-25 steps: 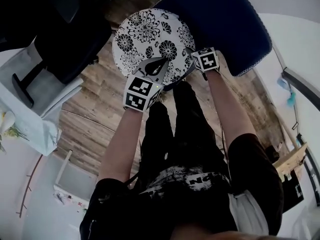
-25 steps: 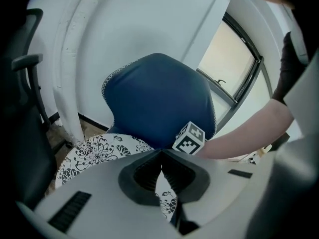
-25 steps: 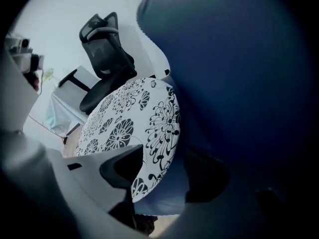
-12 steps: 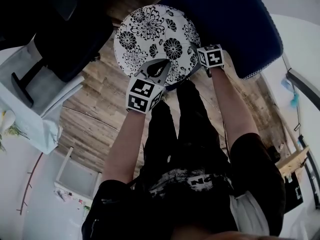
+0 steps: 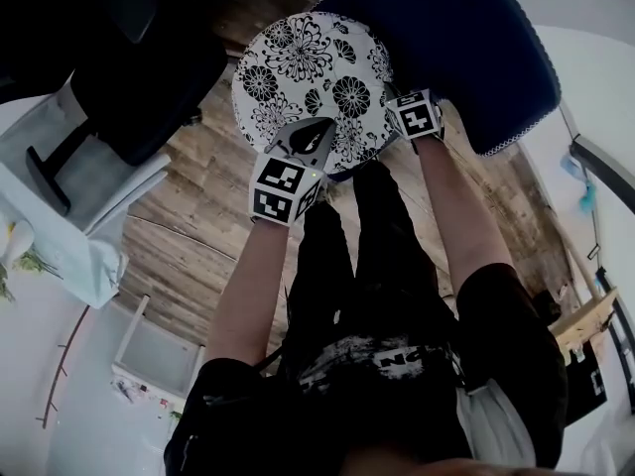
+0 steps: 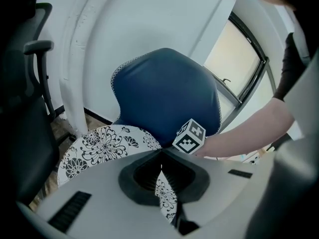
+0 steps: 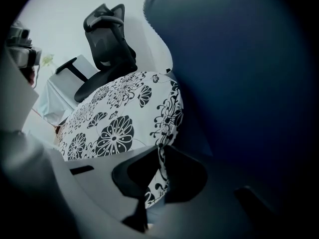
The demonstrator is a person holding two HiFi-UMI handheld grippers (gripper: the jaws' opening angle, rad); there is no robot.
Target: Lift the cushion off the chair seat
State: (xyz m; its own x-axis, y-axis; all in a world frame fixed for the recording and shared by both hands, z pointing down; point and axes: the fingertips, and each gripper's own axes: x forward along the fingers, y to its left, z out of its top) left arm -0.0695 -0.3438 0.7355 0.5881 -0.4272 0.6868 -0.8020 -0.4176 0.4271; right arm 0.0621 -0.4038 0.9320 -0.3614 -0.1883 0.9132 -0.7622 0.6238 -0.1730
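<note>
Two grips nearly set, lift not begun.
Left tool [image 6: 160,152] pinches cushion [image 5: 303,62] rim at seat's near edge; right tool [image 7: 160,147] closing its jaws on rim by chair back [image 5: 466,58]; cushion flat on seat.

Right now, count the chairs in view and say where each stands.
2. The blue chair, straight ahead, bears the floral cushion; the black office chair stands at the head view's left. Others may be hidden.
</note>
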